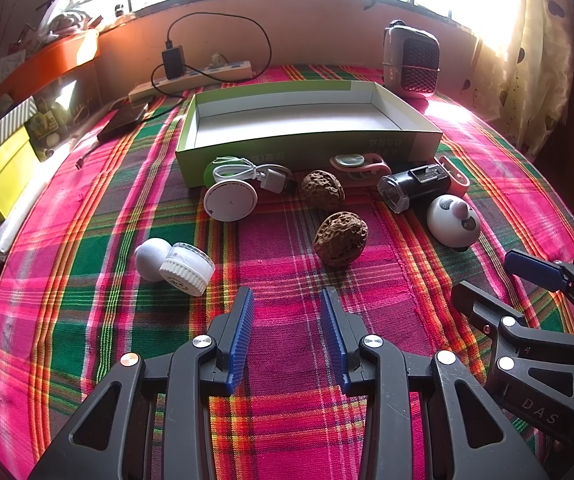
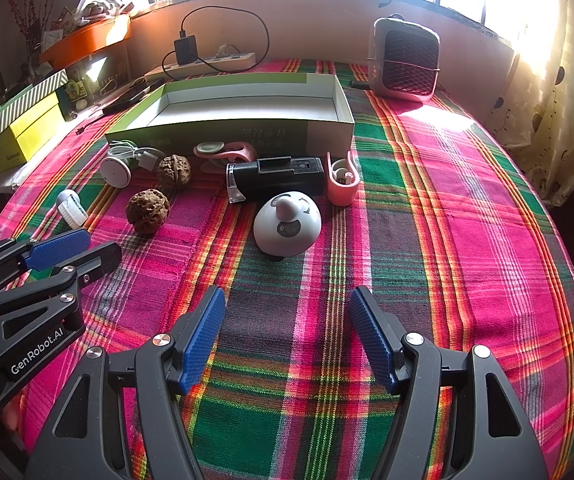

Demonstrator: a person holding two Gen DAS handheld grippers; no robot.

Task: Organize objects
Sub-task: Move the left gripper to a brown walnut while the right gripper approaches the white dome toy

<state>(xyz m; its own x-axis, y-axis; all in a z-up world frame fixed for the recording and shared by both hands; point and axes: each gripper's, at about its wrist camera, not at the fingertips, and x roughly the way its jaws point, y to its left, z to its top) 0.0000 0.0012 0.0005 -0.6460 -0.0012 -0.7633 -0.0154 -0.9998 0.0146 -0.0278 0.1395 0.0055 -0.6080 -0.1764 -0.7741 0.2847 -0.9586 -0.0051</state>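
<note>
A: Jaw status?

B: Left gripper (image 1: 287, 320) is held open at moderate width over the plaid cloth (image 1: 287, 420), nothing between the pads. Right gripper (image 2: 287, 320) is spread wider, also empty.

A: Where is the box?

B: Green box (image 1: 307, 148) is set at the far middle of the table, open top, white inside, no contents seen. The loose items are laid along its near wall.

A: List them.

B: White cable (image 1: 243, 170) and white round disc (image 1: 230, 201) are seen at the box's left corner. Far walnut (image 1: 322, 190) is placed just beside the cable plug; near walnut (image 1: 340, 239) lies apart, closest to the left gripper. Pink clip (image 1: 361, 166) is against the box wall. Black cylinder (image 2: 275, 178) is laid on its side, with a pink hook (image 2: 341, 184) at its right end. Panda-face dome (image 2: 287, 224) is just in front of the cylinder, ahead of the right gripper. White capped jar (image 1: 187, 268) is off to the left, well apart.

A: Background?

B: Small heater (image 2: 405, 60) and power strip (image 2: 207, 64) are noted behind the box.
</note>
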